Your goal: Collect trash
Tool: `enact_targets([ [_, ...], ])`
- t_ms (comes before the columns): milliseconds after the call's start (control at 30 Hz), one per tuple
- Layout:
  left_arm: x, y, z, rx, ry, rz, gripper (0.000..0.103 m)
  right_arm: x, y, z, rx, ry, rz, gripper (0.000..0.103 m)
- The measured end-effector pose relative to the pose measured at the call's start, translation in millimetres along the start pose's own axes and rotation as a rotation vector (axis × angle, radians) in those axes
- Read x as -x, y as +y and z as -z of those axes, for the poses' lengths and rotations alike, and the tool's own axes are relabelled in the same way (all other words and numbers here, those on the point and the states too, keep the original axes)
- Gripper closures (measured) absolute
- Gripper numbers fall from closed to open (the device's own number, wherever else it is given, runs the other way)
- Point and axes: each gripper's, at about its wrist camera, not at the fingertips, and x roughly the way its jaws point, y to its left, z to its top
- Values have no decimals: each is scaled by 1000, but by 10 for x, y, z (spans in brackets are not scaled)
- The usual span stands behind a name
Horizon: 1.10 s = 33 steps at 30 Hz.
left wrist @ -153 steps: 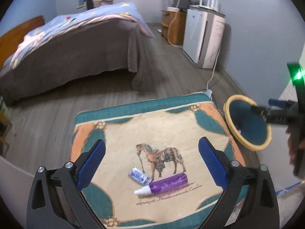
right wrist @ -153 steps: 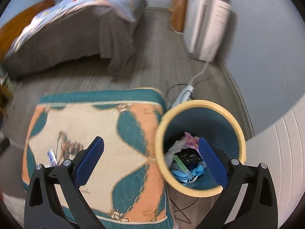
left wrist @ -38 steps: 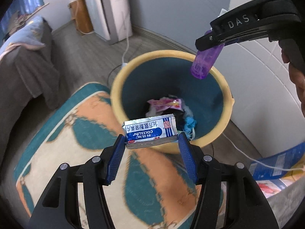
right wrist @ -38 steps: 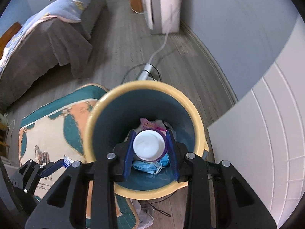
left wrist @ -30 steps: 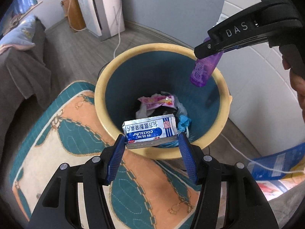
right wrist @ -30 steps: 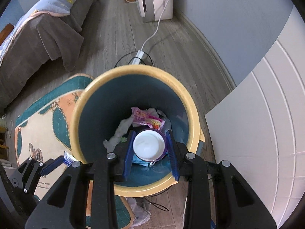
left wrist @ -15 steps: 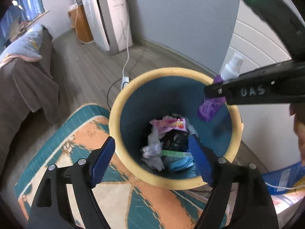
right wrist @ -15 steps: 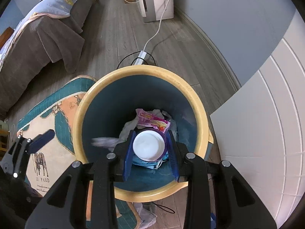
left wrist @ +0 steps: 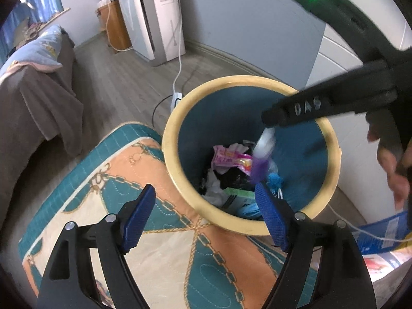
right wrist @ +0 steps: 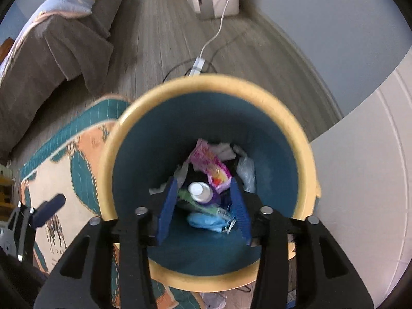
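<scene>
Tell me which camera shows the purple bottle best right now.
The left wrist view: the purple bottle shows side-on, blurred, below the right gripper inside the bin. The right wrist view shows only its white cap end between that gripper's opening jaws, untouched by the pads.

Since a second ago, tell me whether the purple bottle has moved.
Yes. The purple bottle has left the opening right gripper jaws and dropped, below the bin's yellow rim, among the trash.
</scene>
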Motion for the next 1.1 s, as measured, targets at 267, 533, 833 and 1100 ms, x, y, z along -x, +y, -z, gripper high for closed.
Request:
enact_targets([
  [267, 275, 8, 107, 39, -20, -9, 11, 402, -129, 40, 10, -82, 29, 45],
  [533, 984, -63, 185, 42, -111, -12, 9, 1195, -189, 522, -28, -189, -26, 40],
  [833, 1760, -154, 154, 91, -224, -62, 5, 1757, -525, 1071, -156, -284, -65, 6],
  [1100, 1505, -51, 263, 206, -157, -77, 5, 1825, -411, 1236, -123, -296, -3, 6],
])
